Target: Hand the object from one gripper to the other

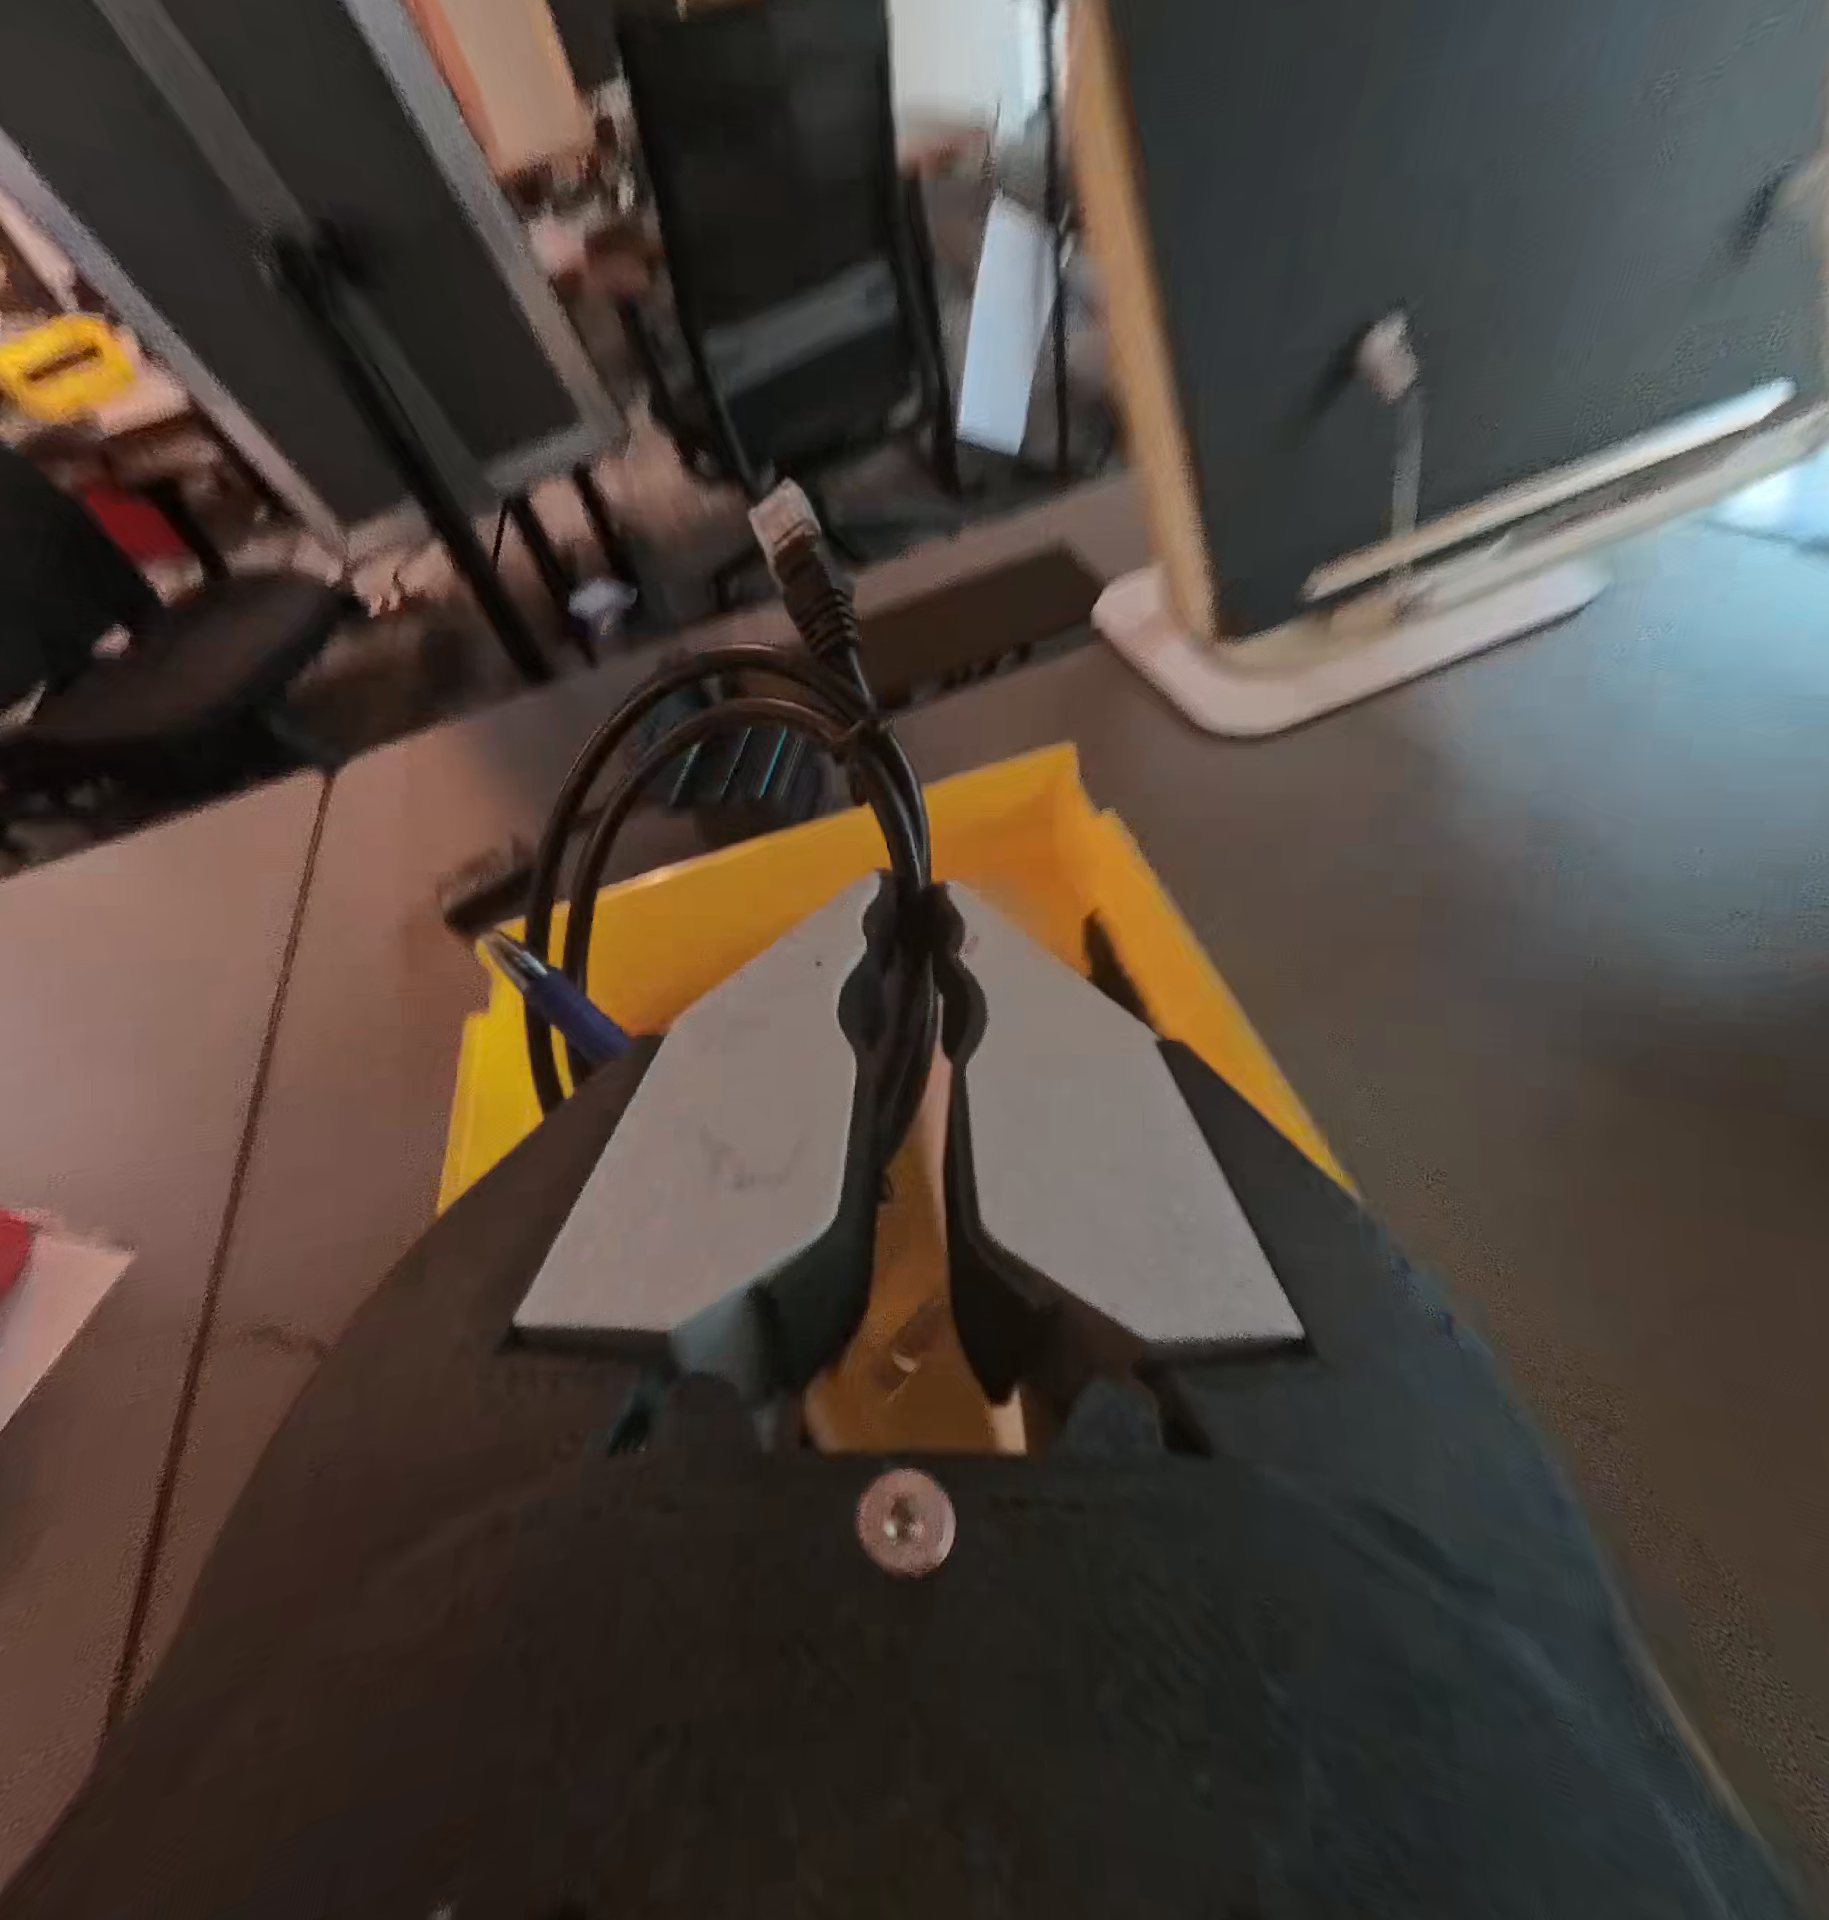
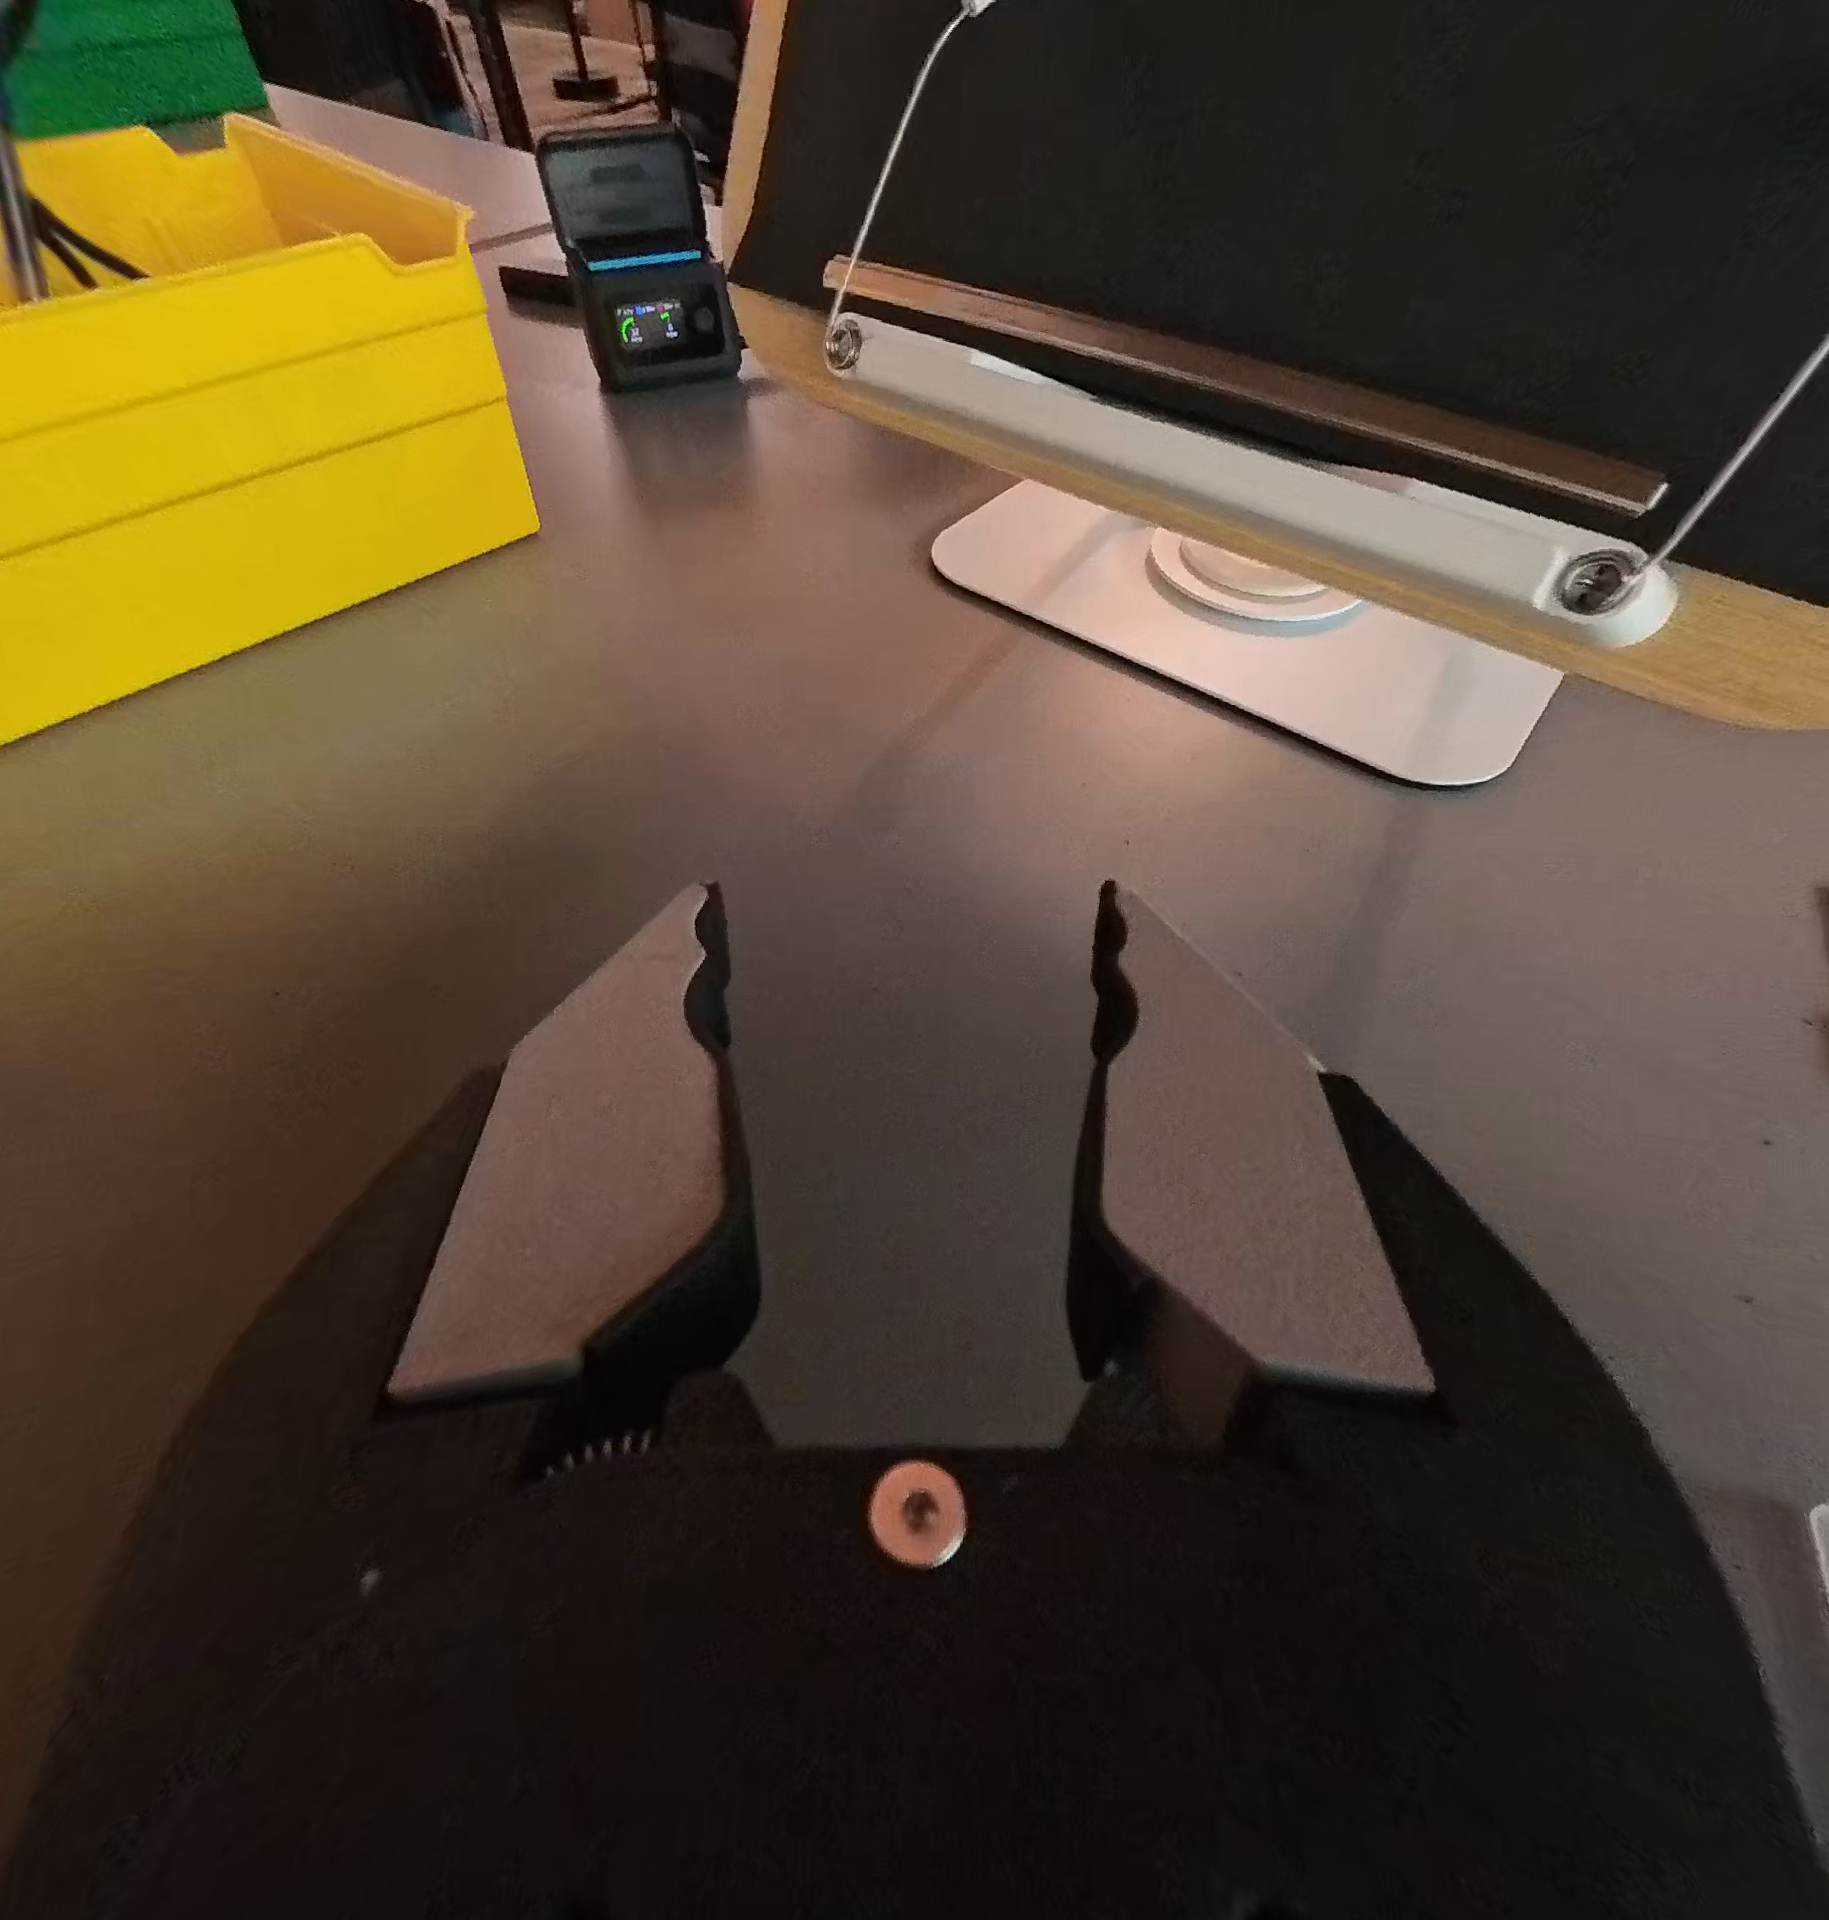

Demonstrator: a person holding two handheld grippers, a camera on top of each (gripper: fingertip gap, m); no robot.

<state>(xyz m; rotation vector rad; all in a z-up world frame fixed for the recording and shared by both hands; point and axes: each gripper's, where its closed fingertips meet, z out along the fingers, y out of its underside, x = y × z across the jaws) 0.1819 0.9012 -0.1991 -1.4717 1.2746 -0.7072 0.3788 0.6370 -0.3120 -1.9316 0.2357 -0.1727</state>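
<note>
Pinching a bundled black cable (image 1: pixel 894 831) between its tips, the left gripper (image 1: pixel 912 914) is filling the lower half of the left wrist view. Its jaws are pressing together on the strands, with only a thin gap showing lower down between the grey fingers (image 1: pixel 723 1132). The cable is looping up and out past the tips toward mid-frame, and one clear-tipped plug (image 1: pixel 785 520) is standing above the loop at upper centre. Another strand is hanging down at the left of the tips beside a blue-sleeved connector (image 1: pixel 562 1003). Directly beneath and beyond the tips, a yellow bin (image 1: pixel 1003 831) is sitting on the grey table (image 1: pixel 1512 935). Farther off, at upper right, a wood-edged dark board on a white base (image 1: pixel 1253 665) is standing on the table; the background is blurring.

In the right wrist view, the right gripper (image 2: pixel 910 904) is hovering low over the table (image 2: pixel 889 748), jaws spreading wide with nothing between them. Beyond, at upper left, the yellow bin (image 2: pixel 214 468) is holding dark cables; I cannot tell whether the held bundle is among them. A small black device with a lit screen (image 2: pixel 655 301) is sitting behind the bin. At upper right, the board's white base (image 2: pixel 1253 644) is resting on the table.
</note>
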